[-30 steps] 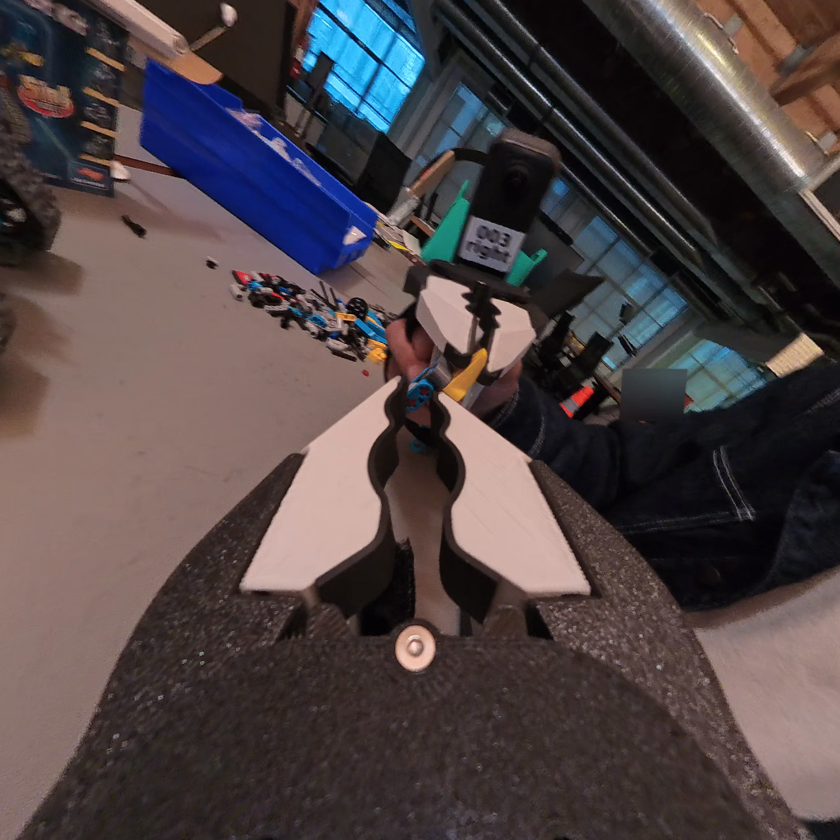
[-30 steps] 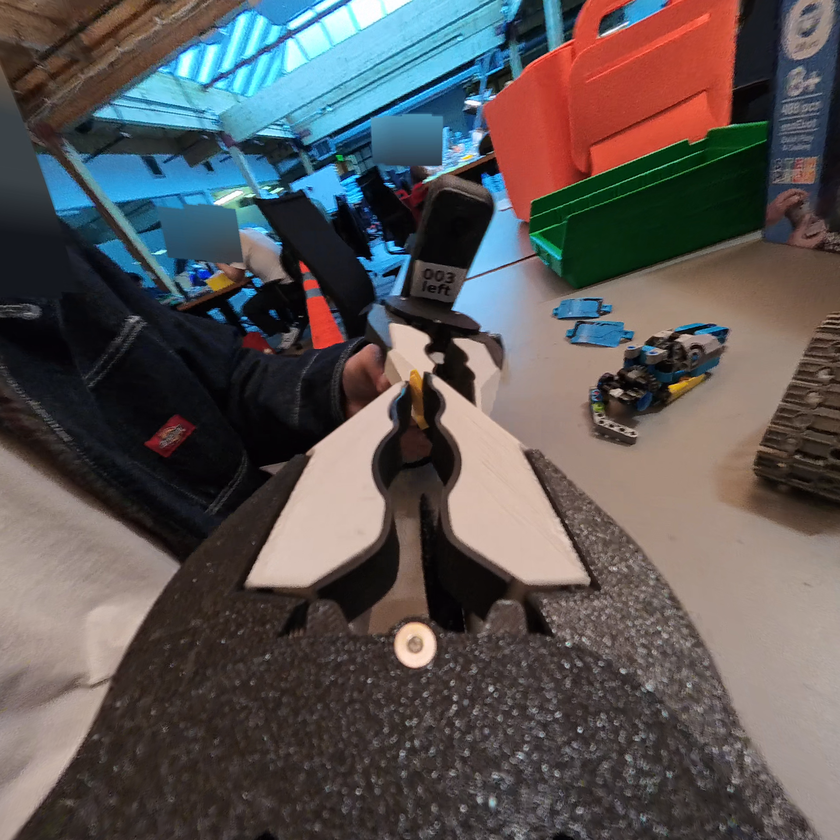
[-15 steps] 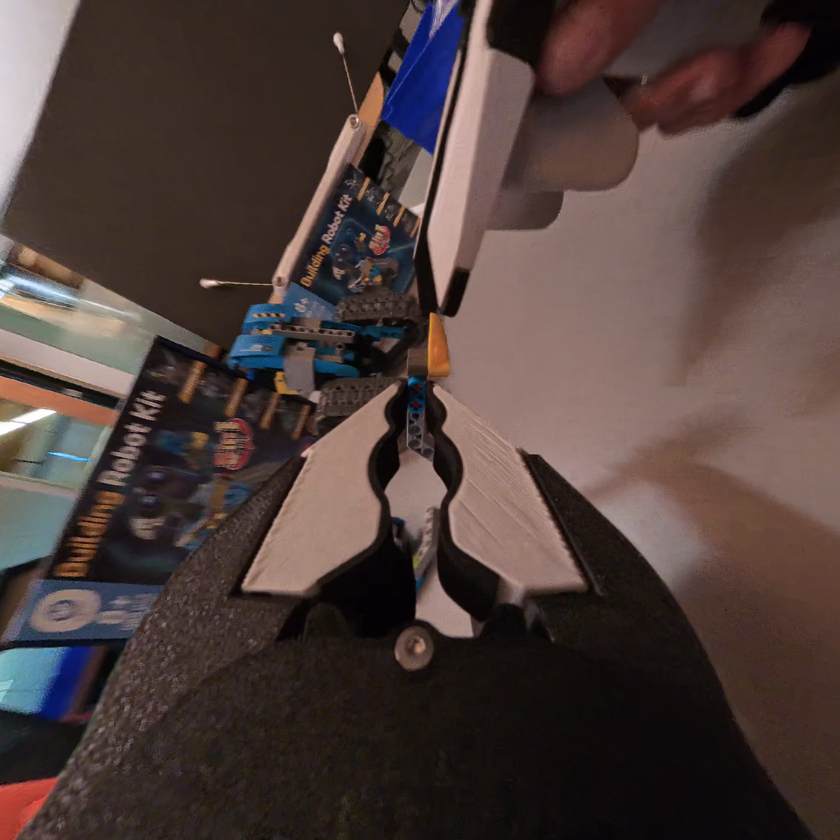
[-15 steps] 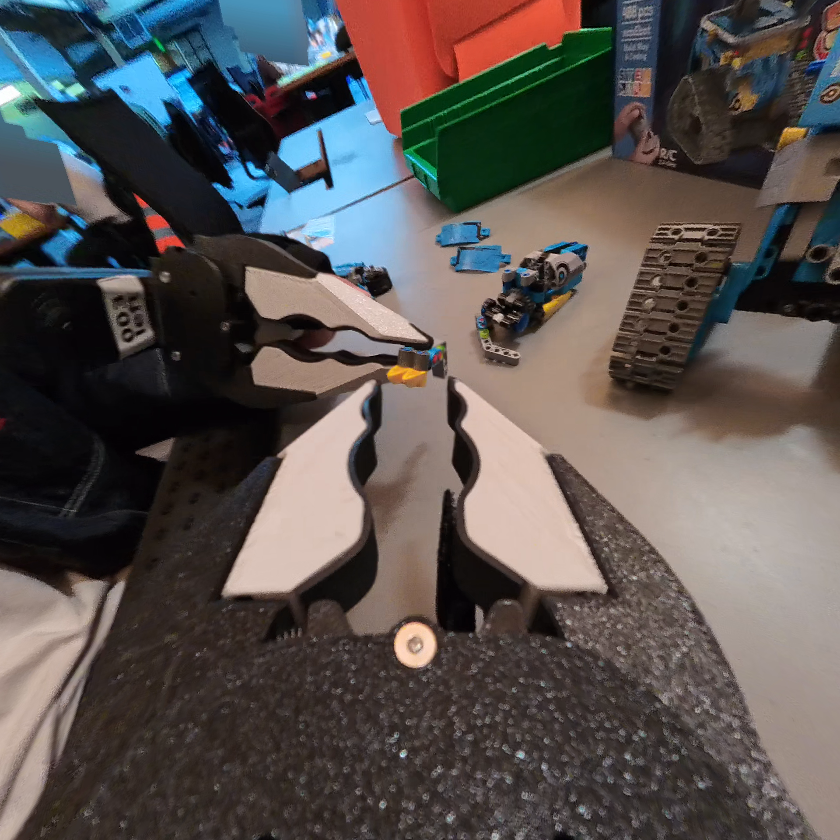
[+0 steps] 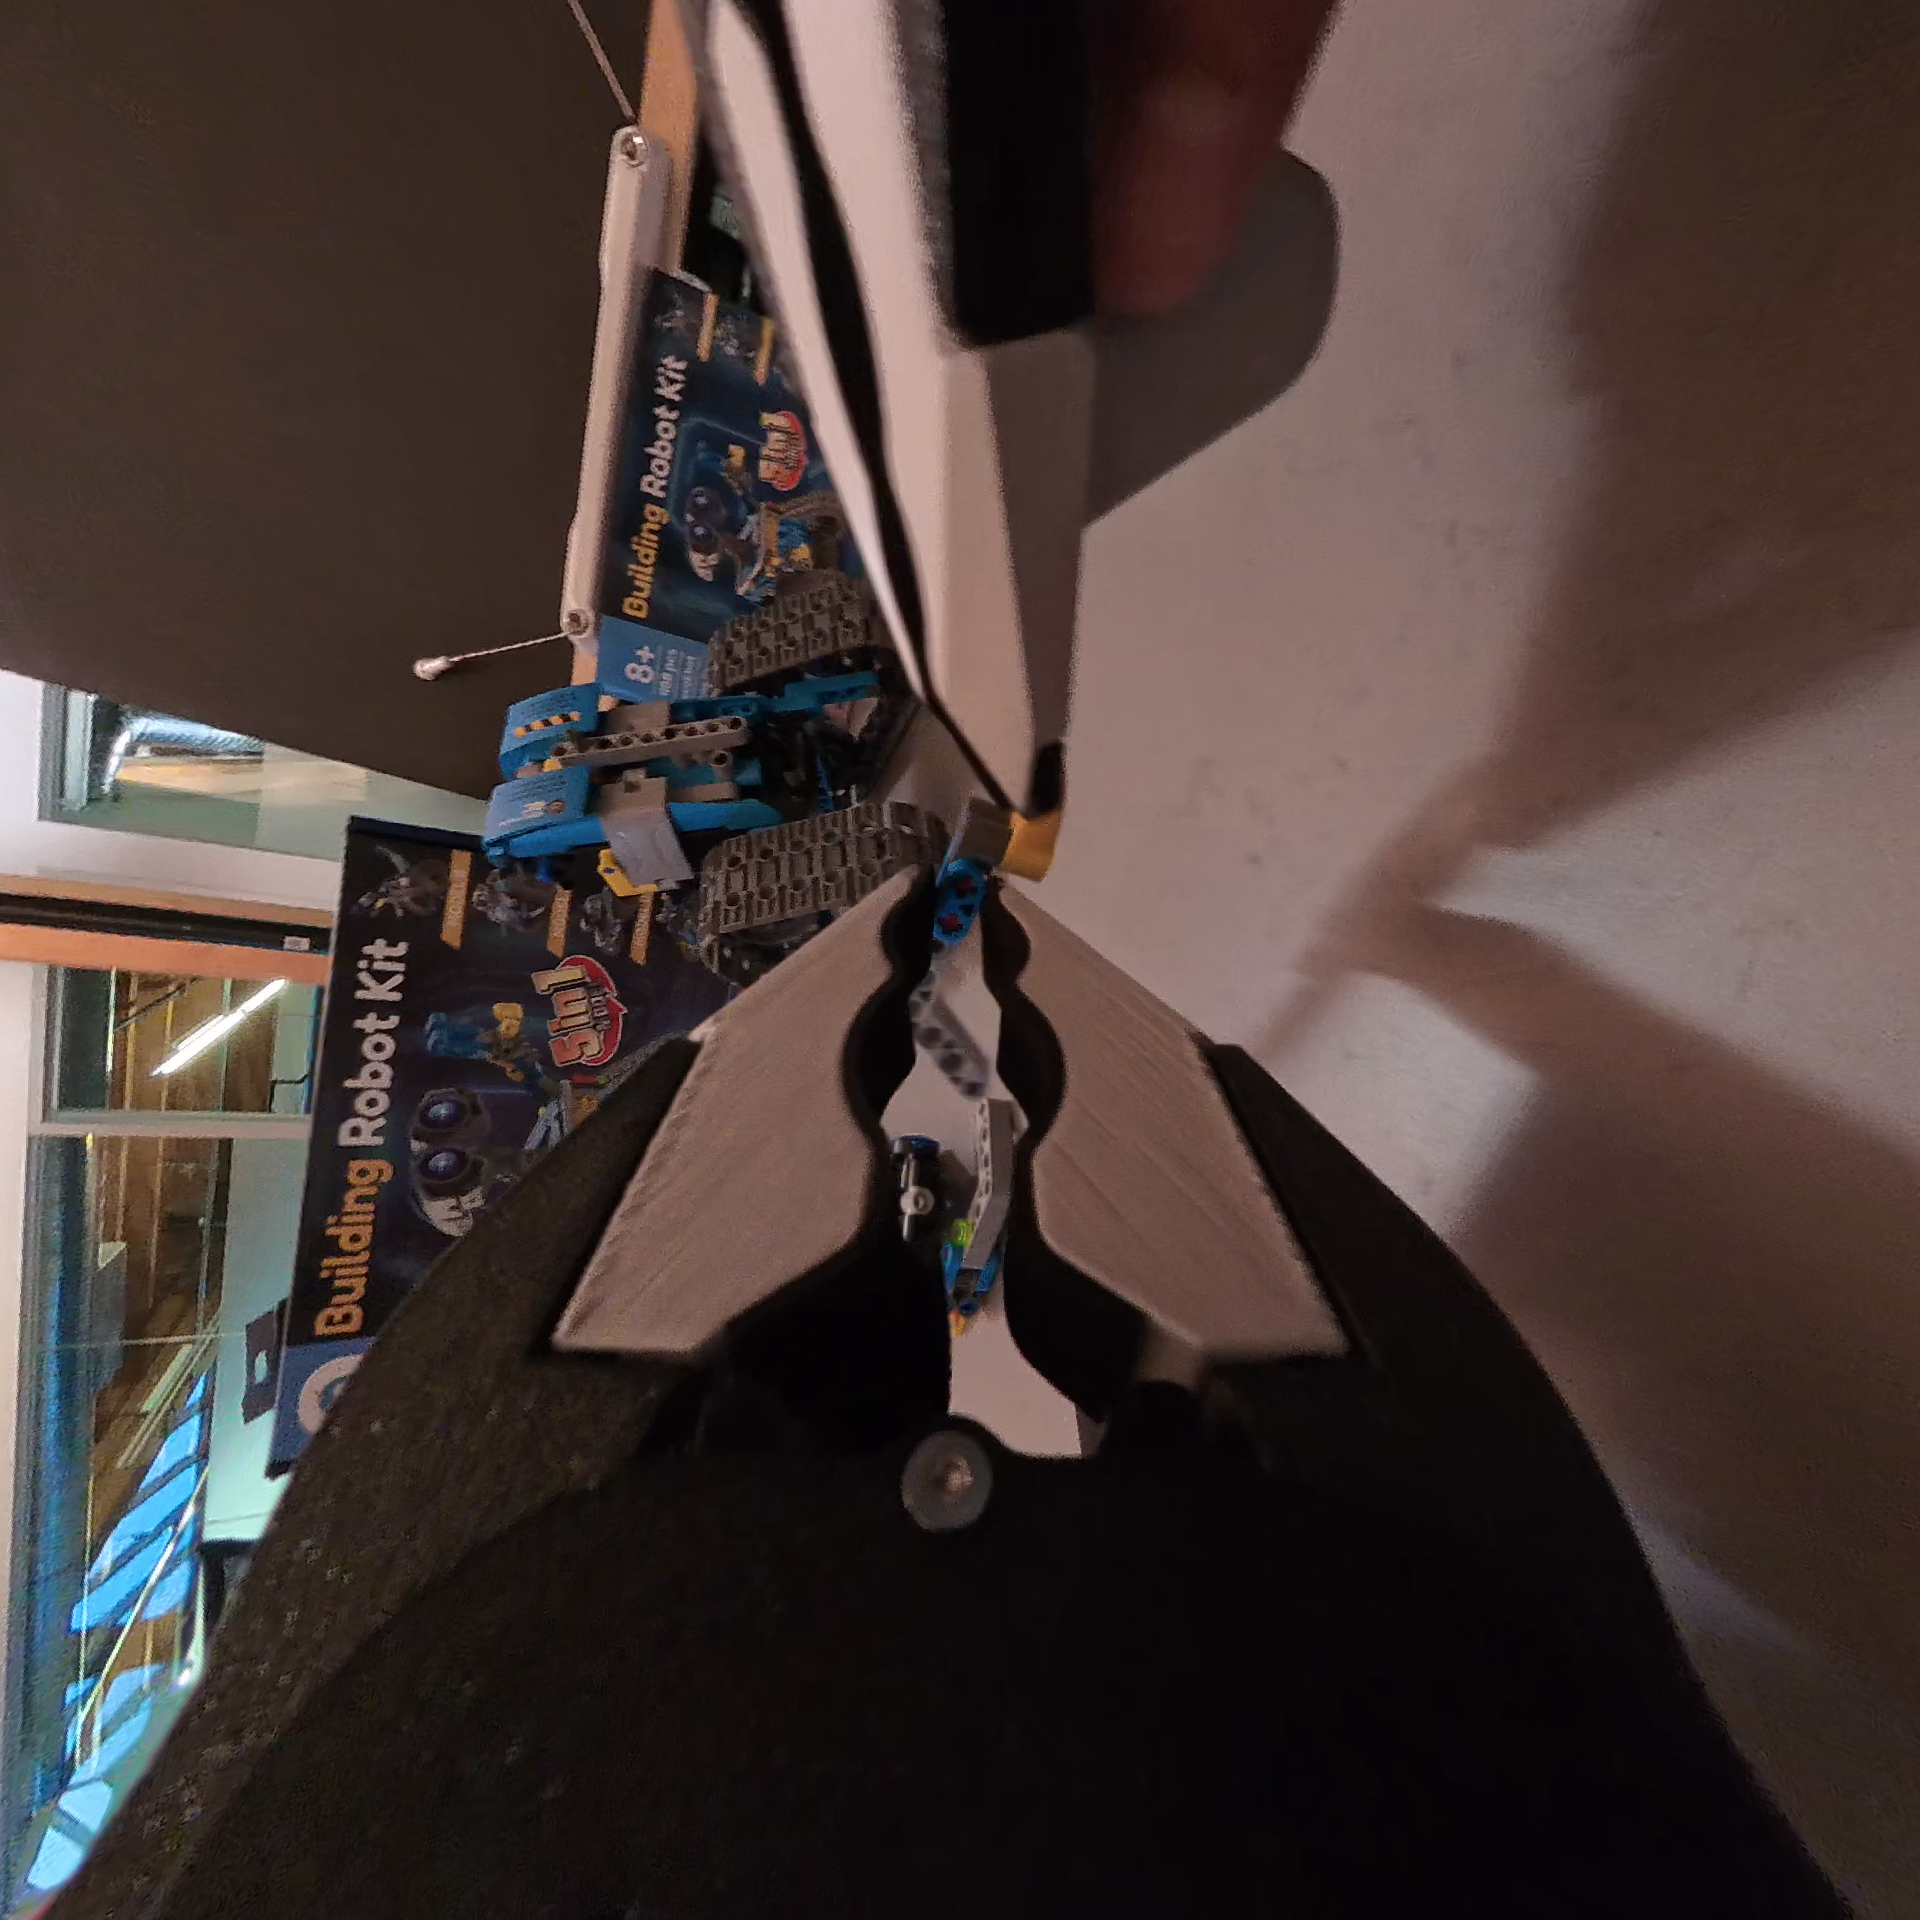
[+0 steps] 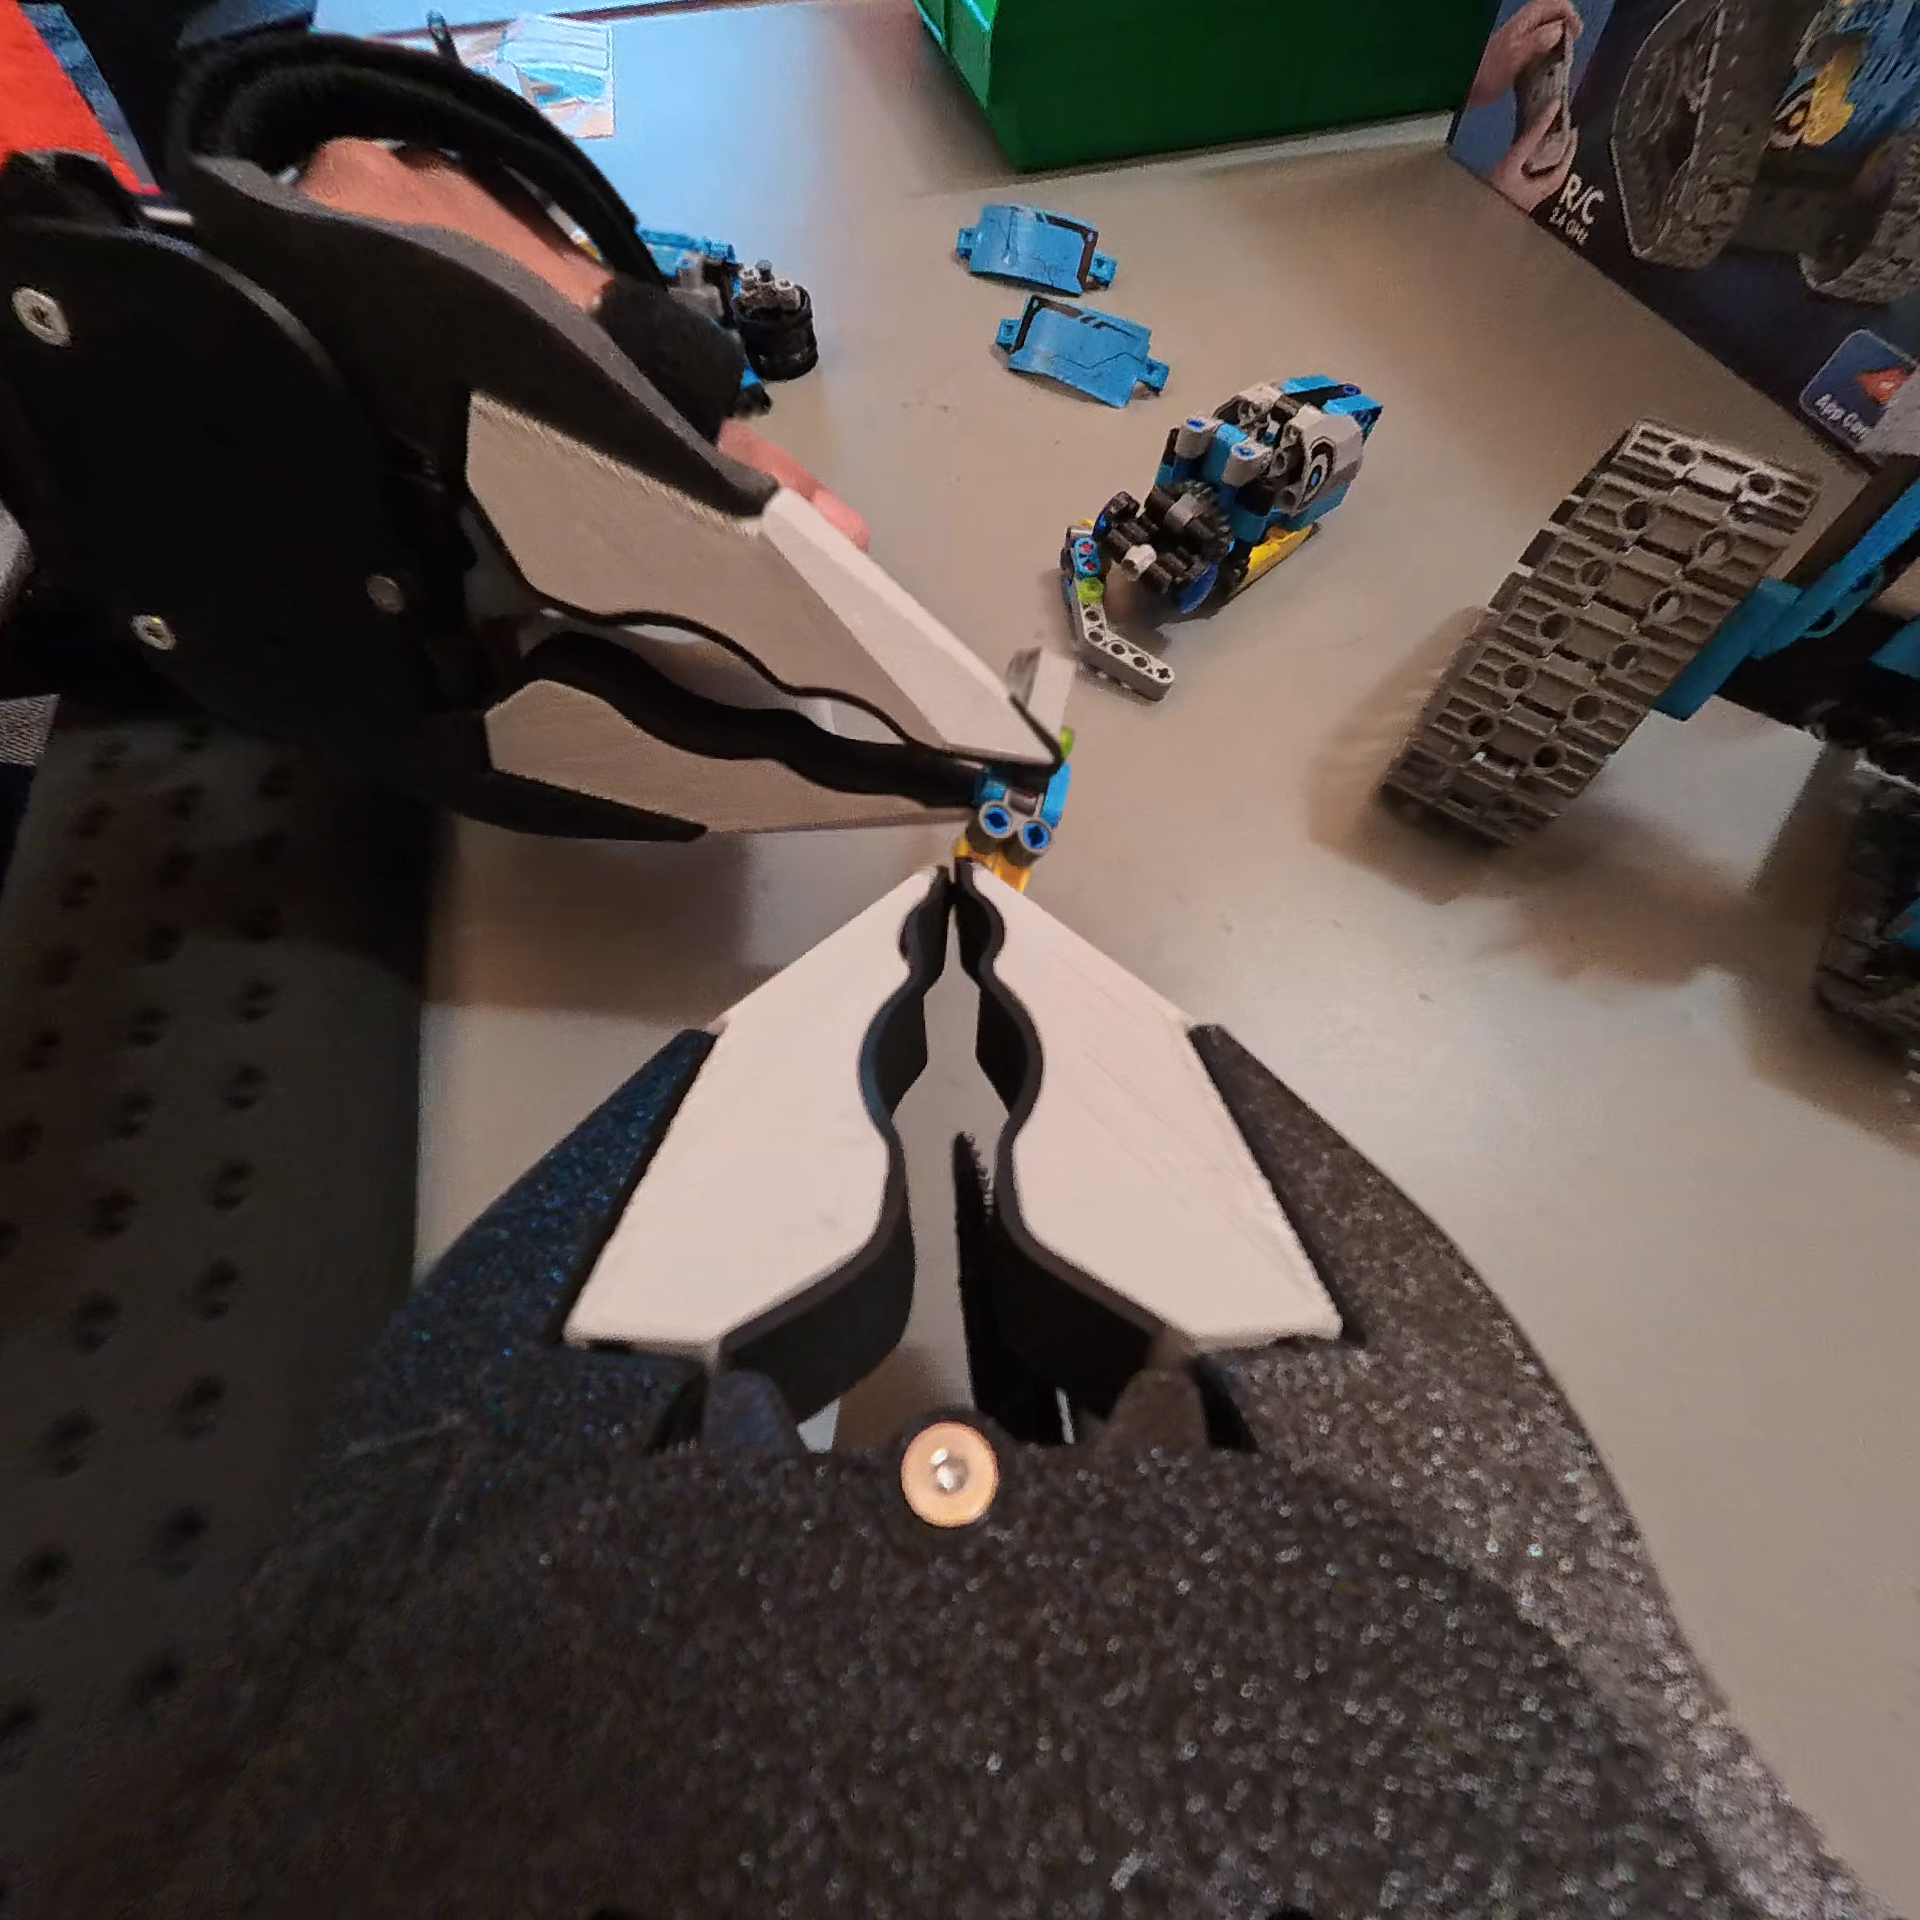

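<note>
A small blue, grey and yellow brick assembly point(image 6: 1013, 821) hangs above the grey table between both grippers. My left gripper point(image 5: 958, 902) is shut on its blue end point(image 5: 956, 909). In the right wrist view the left gripper point(image 6: 1023, 774) reaches in from the left, a hand behind it. My right gripper point(image 6: 954, 883) is shut on the assembly's yellow end point(image 6: 992, 868). In the left wrist view the right gripper point(image 5: 1023, 795) comes down from the top onto the yellow and grey piece point(image 5: 1008, 836). The two gripper tips nearly touch.
On the table point(image 6: 1455, 1195) lie a blue-grey sub-assembly with a grey angled beam point(image 6: 1216, 509), two blue panels point(image 6: 1081, 343) and a tracked vehicle point(image 6: 1600, 623) at the right. A green bin point(image 6: 1195, 83) and kit boxes point(image 6: 1714, 208) stand behind; the boxes also show in the left wrist view point(image 5: 416, 1091). My two grippers' fingertips are within a few centimetres of each other.
My right gripper was open just short of the assembly; it has moved in and shut on the yellow end. My left gripper keeps its hold and has come closer.
</note>
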Tool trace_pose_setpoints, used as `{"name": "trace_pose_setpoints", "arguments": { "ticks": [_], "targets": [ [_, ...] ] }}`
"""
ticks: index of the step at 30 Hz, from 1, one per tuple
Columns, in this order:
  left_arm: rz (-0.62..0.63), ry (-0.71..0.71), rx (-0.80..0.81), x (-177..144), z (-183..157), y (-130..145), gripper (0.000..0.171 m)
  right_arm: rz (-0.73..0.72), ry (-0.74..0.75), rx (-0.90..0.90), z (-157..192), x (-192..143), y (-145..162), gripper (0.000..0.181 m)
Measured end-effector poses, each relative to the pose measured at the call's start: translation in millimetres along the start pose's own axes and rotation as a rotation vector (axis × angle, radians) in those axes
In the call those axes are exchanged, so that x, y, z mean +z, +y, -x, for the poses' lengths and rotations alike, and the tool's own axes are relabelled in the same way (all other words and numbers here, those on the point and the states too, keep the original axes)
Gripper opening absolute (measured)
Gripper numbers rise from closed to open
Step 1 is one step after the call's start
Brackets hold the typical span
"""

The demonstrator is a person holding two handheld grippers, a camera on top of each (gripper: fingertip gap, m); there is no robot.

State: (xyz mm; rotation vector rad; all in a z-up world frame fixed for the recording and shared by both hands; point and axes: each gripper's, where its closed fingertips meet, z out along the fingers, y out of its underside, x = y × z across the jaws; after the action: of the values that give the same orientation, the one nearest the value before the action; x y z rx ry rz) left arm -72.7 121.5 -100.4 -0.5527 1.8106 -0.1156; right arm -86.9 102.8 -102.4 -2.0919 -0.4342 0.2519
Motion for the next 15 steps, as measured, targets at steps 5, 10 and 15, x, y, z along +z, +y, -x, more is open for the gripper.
{"name": "trace_pose_setpoints", "arguments": {
  "ticks": [5,10,15],
  "targets": [
    [0.0,0.007,-0.053,0,1,0,0.006,0.019,0.02,-0.026,1,3,1,0.0],
    [-0.014,0.077,-0.139,1,-4,1,0.005,-0.072,0.011,0.016,-6,-9,-12,0.0],
    [-0.066,0.154,-0.258,-1,-6,-2,0.005,-0.148,0.088,-0.184,-6,-27,-22,0.023]
  ]
}}
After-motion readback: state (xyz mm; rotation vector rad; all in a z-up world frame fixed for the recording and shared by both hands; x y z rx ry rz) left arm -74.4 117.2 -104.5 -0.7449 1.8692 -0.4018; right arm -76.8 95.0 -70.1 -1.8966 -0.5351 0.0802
